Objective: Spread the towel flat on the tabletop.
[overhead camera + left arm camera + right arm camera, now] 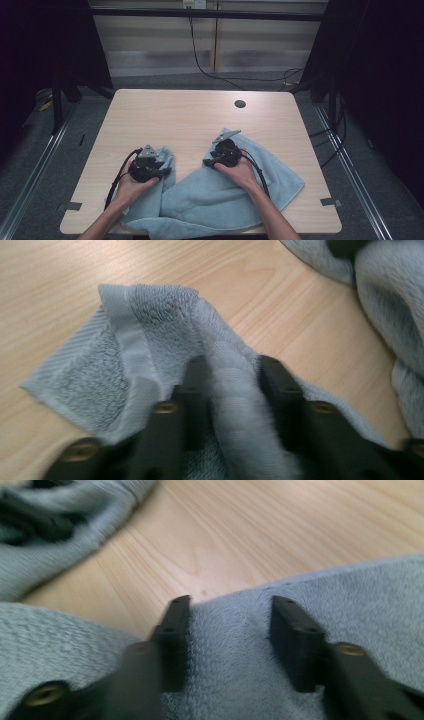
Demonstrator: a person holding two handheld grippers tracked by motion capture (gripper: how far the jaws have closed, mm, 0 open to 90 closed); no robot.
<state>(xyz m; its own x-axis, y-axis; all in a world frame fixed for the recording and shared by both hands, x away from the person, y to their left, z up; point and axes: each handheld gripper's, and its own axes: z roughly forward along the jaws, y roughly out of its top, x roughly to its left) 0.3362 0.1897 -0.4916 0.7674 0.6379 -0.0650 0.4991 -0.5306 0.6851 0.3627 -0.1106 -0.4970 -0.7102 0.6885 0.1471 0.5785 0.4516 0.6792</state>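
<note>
Left gripper [161,165] pinches a raised fold of light blue towel [210,200] (corner flopped forward) at table's [190,115] near edge. Right gripper [212,159]: jaws apart, towel edge between them, grip unclear.

The high view looks forward and down on the whole desk [200,120] from above its near side. Each gripper view sits very close over the towel [150,340], facing along its jaws; all three share towel and desk.
</note>
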